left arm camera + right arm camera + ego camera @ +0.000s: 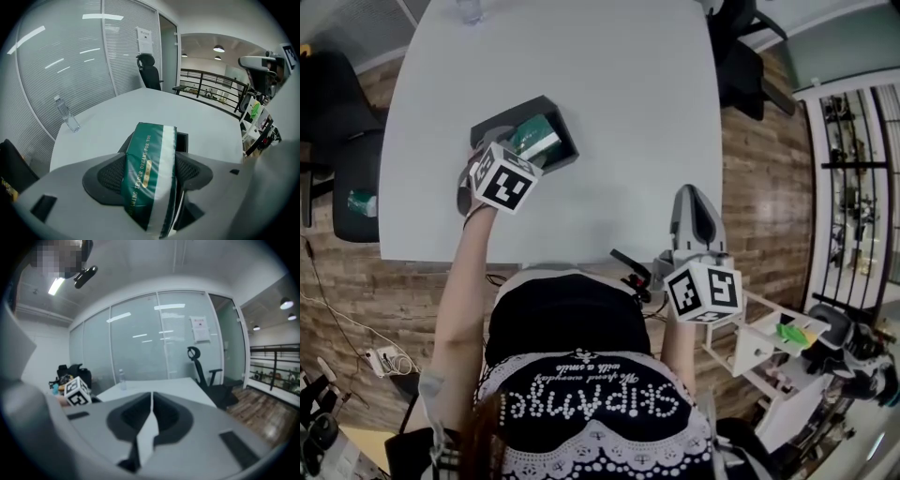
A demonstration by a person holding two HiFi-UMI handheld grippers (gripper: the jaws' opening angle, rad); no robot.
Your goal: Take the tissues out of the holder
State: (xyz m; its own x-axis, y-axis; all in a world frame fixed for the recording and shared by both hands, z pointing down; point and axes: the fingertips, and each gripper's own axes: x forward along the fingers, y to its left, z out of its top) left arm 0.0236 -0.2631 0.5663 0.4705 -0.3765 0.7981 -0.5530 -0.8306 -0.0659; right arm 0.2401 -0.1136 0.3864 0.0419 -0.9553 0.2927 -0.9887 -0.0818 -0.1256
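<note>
Green tissue pack (pixel 149 168) is clamped in the left gripper (pixel 518 153) jaws at frame upper left, judged half-lifted and not yet cleared from the black holder (pixel 553 105) on the counter (pixel 628 112); right gripper (pixel 151 414) jaws are closed, empty.

I see a white table (pixel 609 112) on a wood floor (pixel 759 187), a clear water bottle (pixel 67 116) standing near the tabletop's far edge, a black office chair (pixel 149 70) beyond its far right corner, and a white shelf cart (pixel 769 342) off its near right corner.
</note>
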